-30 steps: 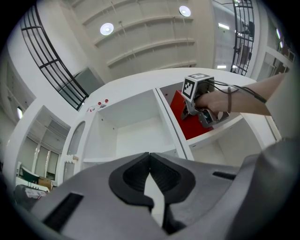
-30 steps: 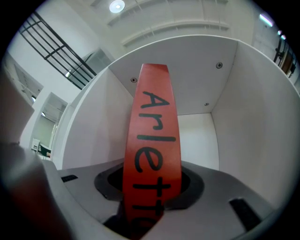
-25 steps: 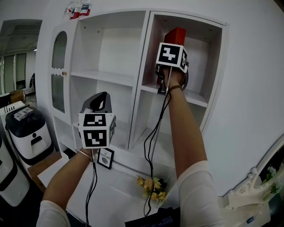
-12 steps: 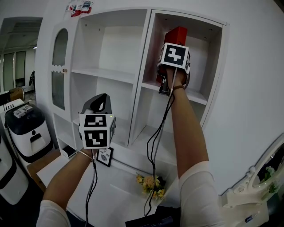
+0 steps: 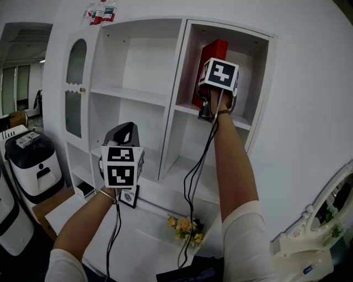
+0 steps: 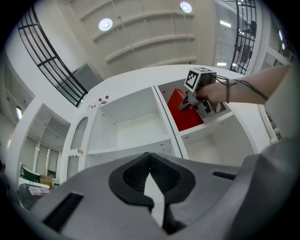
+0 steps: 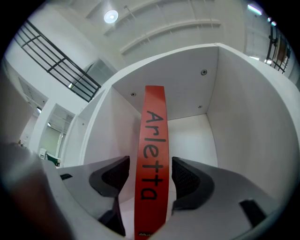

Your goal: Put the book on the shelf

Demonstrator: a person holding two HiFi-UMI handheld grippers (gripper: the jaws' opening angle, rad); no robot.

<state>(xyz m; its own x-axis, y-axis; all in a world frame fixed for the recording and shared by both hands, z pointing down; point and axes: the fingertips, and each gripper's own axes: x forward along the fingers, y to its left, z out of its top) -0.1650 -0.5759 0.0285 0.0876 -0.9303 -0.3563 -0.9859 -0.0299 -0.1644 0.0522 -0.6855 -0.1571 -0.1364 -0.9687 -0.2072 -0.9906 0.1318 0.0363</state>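
A red book point(image 5: 208, 59) with black letters on its spine point(image 7: 151, 154) stands on end in the upper right compartment of the white shelf unit point(image 5: 242, 122). It leans a little toward the left wall. My right gripper point(image 5: 212, 95) is raised at that compartment's front. Its jaws are opening and straddle the spine with a gap on each side point(image 7: 150, 180). In the left gripper view the book point(image 6: 185, 113) and the right hand show from below. My left gripper point(image 5: 126, 130) hangs lower, before the middle shelves, shut with nothing in it point(image 6: 150, 161).
Small bottles point(image 5: 102, 12) stand on top of the unit. An arched glass door point(image 5: 74, 93) is at its left. On the counter below are a small framed sign point(image 5: 130, 196) and yellow flowers point(image 5: 187, 228). A black-and-white appliance point(image 5: 32, 165) stands at far left.
The right gripper has drawn down and slightly right, away from the book, so more of its red cover shows. The left gripper has sunk a little.
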